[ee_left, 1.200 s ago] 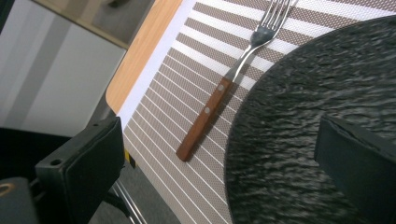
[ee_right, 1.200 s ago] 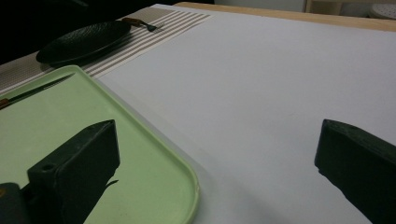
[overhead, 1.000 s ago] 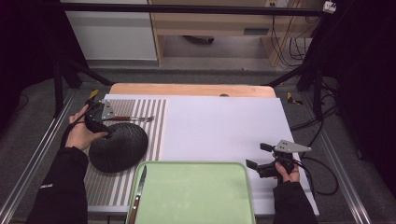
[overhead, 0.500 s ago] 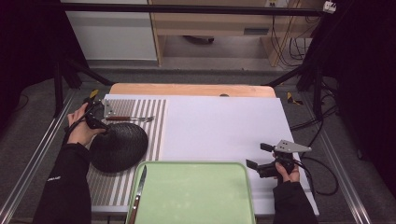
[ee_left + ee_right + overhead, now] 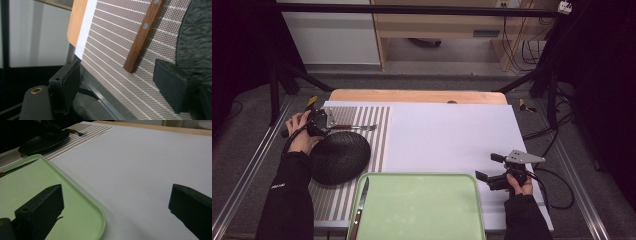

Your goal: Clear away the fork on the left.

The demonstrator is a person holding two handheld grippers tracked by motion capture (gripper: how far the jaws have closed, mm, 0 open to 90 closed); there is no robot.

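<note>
A fork with a brown wooden handle (image 5: 354, 128) lies on the striped placemat (image 5: 379, 135) at the table's left. My left gripper (image 5: 330, 126) is low over the mat at the handle's free end. In the left gripper view the handle (image 5: 142, 37) ends just ahead of the gap of my left gripper (image 5: 120, 82). Its jaws have just been closing, but both pads stand clear of the wood. My right gripper (image 5: 488, 166) rests wide open over the white table, beside the green tray's corner. The right gripper view has nothing in the gap of my right gripper (image 5: 115, 205).
A black round plate (image 5: 337, 157) lies on the placemat just nearer than the fork, close to my left gripper. A green tray (image 5: 419, 207) at the front edge carries a knife (image 5: 360, 207) along its left side. The white table surface (image 5: 452, 135) stretches between the two hands.
My left gripper has shifted slightly left and sunk toward the mat at the fork handle's end. The right hand has stayed put.
</note>
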